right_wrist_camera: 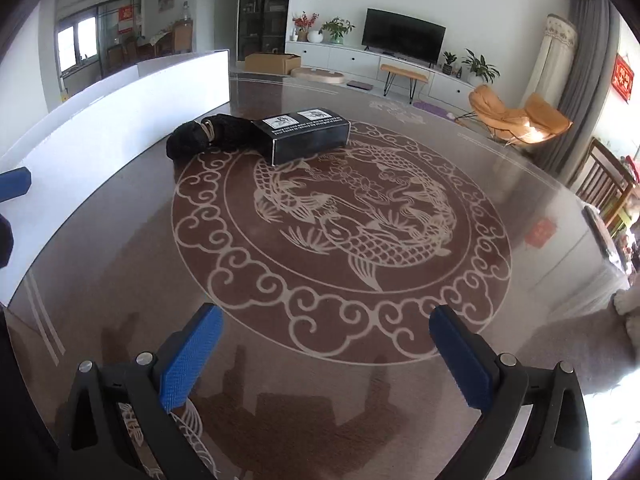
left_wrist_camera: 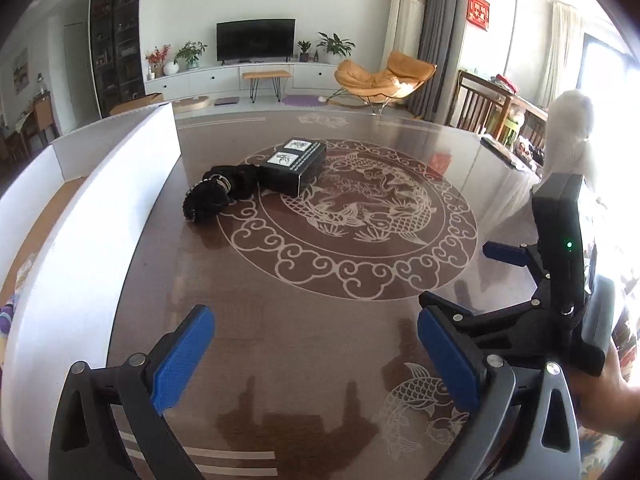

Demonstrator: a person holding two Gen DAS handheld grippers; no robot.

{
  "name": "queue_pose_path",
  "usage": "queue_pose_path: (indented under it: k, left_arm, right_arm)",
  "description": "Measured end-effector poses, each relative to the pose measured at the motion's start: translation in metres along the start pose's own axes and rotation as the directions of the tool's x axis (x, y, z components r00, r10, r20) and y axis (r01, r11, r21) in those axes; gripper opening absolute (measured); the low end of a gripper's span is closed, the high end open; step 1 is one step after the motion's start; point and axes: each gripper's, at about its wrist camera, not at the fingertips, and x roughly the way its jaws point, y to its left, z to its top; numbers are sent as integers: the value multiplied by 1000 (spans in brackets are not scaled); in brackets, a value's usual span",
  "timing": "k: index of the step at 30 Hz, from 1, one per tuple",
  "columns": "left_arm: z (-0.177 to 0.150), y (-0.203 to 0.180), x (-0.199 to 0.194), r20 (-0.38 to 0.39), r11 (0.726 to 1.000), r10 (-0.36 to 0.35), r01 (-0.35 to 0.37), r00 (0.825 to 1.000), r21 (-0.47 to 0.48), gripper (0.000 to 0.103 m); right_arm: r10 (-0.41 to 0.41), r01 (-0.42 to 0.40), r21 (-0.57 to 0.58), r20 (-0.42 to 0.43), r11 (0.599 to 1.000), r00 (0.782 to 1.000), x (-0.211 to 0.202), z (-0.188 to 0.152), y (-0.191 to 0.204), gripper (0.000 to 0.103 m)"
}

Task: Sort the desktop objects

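Left wrist view: left gripper [left_wrist_camera: 316,356] and right gripper [right_wrist_camera: 326,354] both spread wide, empty, over counter [left_wrist_camera: 320,320]. Black box [left_wrist_camera: 294,166] far centre, touching black bundle [left_wrist_camera: 218,190] on its left.

Lying on the counter [right_wrist_camera: 140,248]: one black box [right_wrist_camera: 308,134], bearing two white labels on top. Resting against its end: one black bundle of fabric [right_wrist_camera: 208,140], its make-up unclear. Standing along the counter's left edge: one white bin [left_wrist_camera: 100,208]. Hovering over the counter: two tongs, the left tongs [left_wrist_camera: 316,356] and the right tongs [right_wrist_camera: 324,360], each showing two blue pads. Holding the right tongs: one hand [left_wrist_camera: 604,392]. Sitting in the room behind: one television [right_wrist_camera: 404,36], one orange chair [right_wrist_camera: 516,120], one small bench [right_wrist_camera: 402,74], one cardboard carton [right_wrist_camera: 272,62], several potted plants.
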Motion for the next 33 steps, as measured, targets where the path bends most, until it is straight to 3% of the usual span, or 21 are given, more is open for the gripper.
queue_pose_path:
  k: [5, 16, 27, 30, 33]
  left_arm:
    - [-19, -20, 23, -36, 999, 29, -27, 999, 37, 103]
    - [-31, -2, 30, -13, 997, 35, -36, 999, -72, 103]
    - [-32, 13, 32, -28, 987, 53, -57, 998, -152, 103]
    - [-31, 15, 28, -13, 983, 95, -96, 995, -155, 103]
    - [-31, 20, 19, 15, 970, 186, -181, 982, -163, 103]
  right_arm:
    - [-13, 15, 57, -40, 998, 999, 2, -24, -21, 103]
    - [37, -26, 131, -81, 991, 996, 11, -27, -28, 103]
    - [34, -24, 130, -81, 991, 996, 11, -27, -27, 103]
    - [34, -24, 130, -81, 991, 996, 11, -27, -27, 103]
    - [34, -24, 130, -81, 991, 996, 11, -27, -27, 103]
